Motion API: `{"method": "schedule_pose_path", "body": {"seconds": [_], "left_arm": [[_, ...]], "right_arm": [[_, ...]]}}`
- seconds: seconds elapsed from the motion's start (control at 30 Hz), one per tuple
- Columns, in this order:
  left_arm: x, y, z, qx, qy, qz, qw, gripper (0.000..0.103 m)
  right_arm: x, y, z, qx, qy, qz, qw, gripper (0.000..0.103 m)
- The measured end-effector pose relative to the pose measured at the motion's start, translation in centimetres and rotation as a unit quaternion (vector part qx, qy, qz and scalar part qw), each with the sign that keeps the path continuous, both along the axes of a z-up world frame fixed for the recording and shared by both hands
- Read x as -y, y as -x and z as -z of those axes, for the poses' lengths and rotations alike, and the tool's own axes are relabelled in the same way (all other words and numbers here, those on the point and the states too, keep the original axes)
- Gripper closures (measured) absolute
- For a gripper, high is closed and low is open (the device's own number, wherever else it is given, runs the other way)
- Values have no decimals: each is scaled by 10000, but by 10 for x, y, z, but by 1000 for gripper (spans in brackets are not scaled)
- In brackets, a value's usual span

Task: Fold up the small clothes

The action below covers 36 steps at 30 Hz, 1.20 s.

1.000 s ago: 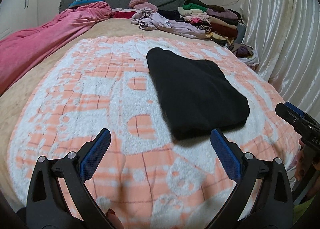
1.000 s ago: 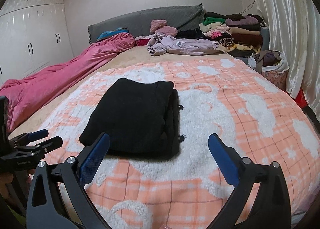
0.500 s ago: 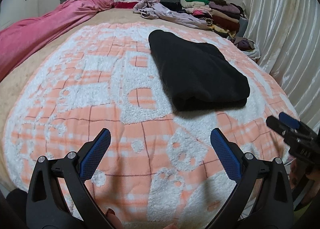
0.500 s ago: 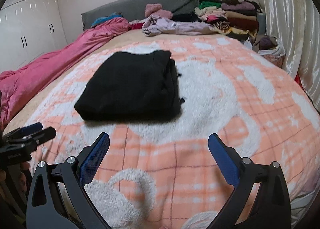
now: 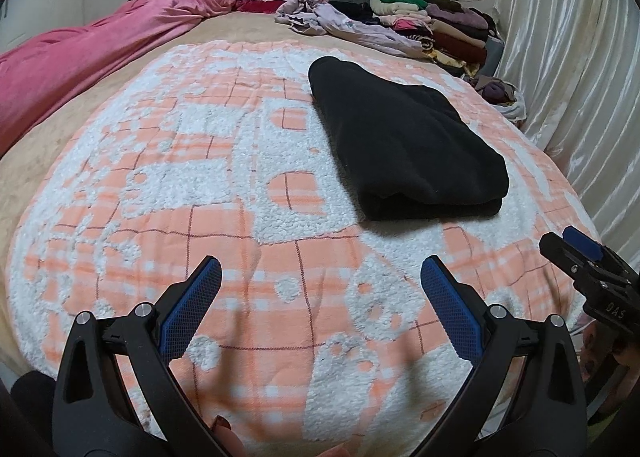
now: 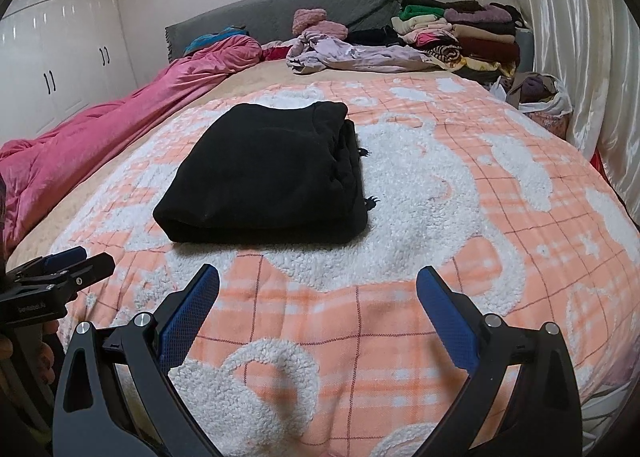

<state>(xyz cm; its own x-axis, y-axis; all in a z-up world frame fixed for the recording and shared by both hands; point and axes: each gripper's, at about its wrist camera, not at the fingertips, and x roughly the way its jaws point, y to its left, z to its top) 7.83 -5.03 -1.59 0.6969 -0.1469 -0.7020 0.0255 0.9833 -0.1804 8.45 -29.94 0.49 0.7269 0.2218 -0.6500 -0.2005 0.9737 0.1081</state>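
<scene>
Jaws spread wide on both our left gripper [image 5: 320,277] and right gripper [image 6: 318,285] — nothing held, both hovering over the near end of the blanket [image 5: 224,193]. Black garment [image 6: 268,177] lies folded mid-bed. We judge this piece done; the loose lilac garment [image 6: 352,53] near the headboard looks left to fold.

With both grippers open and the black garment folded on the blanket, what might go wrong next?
1. The black garment lies folded in thick layers; an edge grab by the right gripper may catch only the top layer and undo it.
2. The fluffy blanket could get pinched too.
3. The left gripper may drag the loose fold open.
</scene>
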Motion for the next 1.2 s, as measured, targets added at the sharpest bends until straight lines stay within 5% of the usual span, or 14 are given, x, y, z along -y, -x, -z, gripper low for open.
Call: {"method": "schedule_pose_path", "body": {"seconds": [1.2], "left_arm": [[-6,2,-3,-5,-108,-74,9999,10]], "right_arm": [[-2,4,-1,-42,16,-24,10000,5]]}}
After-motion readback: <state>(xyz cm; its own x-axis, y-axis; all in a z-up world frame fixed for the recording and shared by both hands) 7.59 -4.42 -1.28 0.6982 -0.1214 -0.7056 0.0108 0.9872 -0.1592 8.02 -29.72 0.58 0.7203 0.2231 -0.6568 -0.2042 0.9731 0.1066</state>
